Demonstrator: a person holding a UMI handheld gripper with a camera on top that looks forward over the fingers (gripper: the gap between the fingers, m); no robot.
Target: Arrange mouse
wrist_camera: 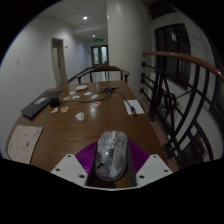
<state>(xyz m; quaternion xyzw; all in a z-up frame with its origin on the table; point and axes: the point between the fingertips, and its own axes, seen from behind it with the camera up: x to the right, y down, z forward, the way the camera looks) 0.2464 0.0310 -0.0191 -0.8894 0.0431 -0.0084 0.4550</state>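
A grey, glossy computer mouse (110, 154) sits between my two fingers, its length pointing away from me. The purple pads (86, 158) press on both its sides, so my gripper (110, 162) is shut on it. The mouse is held above the near end of a long wooden table (70, 128).
A mouse mat or sheet (22, 142) lies at the table's left near edge. A dark laptop (42, 103) sits farther left. Small items and papers (133, 105) lie at the far end. A chair (97, 73) stands beyond, a railing (185, 95) to the right.
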